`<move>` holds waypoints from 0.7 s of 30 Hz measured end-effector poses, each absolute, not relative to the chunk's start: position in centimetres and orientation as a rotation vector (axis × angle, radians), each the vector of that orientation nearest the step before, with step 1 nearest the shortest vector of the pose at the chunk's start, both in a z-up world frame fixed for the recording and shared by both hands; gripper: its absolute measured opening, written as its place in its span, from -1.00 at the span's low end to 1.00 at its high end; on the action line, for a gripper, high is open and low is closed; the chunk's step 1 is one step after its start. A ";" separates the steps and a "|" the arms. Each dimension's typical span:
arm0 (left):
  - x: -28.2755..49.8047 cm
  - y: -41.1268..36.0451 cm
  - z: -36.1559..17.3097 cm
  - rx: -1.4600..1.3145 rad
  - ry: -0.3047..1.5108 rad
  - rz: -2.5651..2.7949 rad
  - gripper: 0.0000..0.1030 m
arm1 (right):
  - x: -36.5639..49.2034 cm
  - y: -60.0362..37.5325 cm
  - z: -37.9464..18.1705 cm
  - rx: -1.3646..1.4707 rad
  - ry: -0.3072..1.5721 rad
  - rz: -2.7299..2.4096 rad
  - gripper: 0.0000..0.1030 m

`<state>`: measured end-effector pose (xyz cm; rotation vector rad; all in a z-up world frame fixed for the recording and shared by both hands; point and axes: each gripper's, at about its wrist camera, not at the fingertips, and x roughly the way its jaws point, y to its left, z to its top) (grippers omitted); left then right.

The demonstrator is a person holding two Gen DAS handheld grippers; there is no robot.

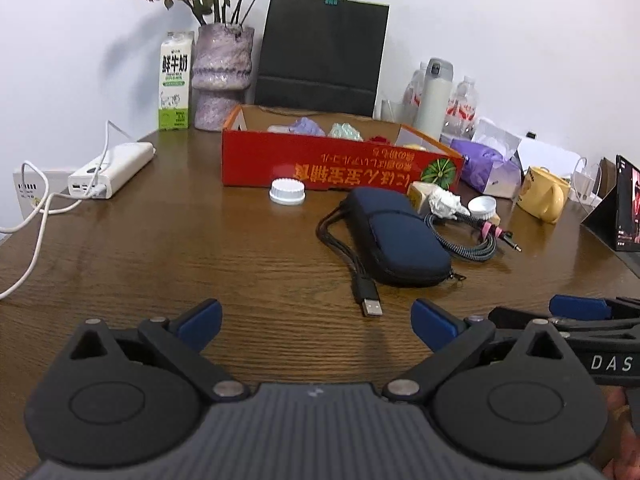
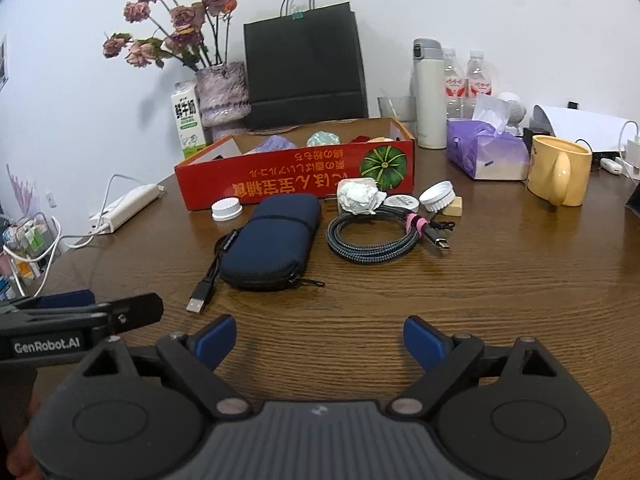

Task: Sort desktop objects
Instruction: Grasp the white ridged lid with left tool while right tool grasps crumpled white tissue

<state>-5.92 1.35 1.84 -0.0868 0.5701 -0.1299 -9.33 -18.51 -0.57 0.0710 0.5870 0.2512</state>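
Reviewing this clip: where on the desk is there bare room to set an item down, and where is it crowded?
Bare wood lies between the power bank and the navy pouch, and between both open grippers and the pouch. More lies right of the coiled cable, below the yellow mug. It is crowded along the red box front.

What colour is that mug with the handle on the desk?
The mug is pale yellow, seen best from the right wrist camera.
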 end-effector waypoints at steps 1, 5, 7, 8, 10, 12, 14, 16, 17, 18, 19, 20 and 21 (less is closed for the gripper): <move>-5.8 1.4 1.9 -0.089 0.573 -0.135 1.00 | -9.2 -18.5 -0.5 0.066 0.585 0.250 0.76; -5.1 1.4 2.0 -0.094 0.568 -0.169 1.00 | -7.9 -18.6 0.2 0.027 0.574 0.232 0.75; -4.4 1.3 2.2 -0.069 0.554 -0.173 1.00 | -6.8 -19.0 0.6 0.037 0.566 0.235 0.75; -4.0 1.2 2.4 -0.058 0.543 -0.173 1.00 | -6.1 -19.3 0.8 0.048 0.565 0.233 0.74; -2.7 1.3 2.9 -0.046 0.527 -0.176 1.00 | -4.7 -19.8 1.2 0.064 0.568 0.228 0.72; -1.0 1.4 3.2 -0.049 0.526 -0.180 1.00 | -3.4 -20.0 1.4 0.067 0.561 0.220 0.72; 0.7 1.4 3.2 -0.050 0.537 -0.192 0.99 | -2.1 -20.1 1.6 0.066 0.552 0.217 0.72; 2.8 1.5 3.4 -0.051 0.550 -0.185 0.96 | -0.8 -20.0 1.8 0.067 0.549 0.220 0.71; 3.7 1.5 3.5 -0.054 0.550 -0.179 0.96 | -0.2 -19.9 2.0 0.062 0.545 0.226 0.71; 5.1 1.6 3.7 -0.054 0.549 -0.169 0.96 | 0.5 -19.7 2.2 0.055 0.538 0.230 0.70; 6.3 1.6 3.8 -0.053 0.548 -0.164 0.92 | 1.3 -19.5 2.4 0.047 0.531 0.233 0.66; 7.6 1.6 3.9 -0.049 0.550 -0.154 0.85 | 2.3 -19.3 2.5 0.039 0.528 0.230 0.59; 9.0 1.5 3.8 -0.047 0.554 -0.135 0.71 | 3.2 -19.1 2.6 0.033 0.533 0.228 0.40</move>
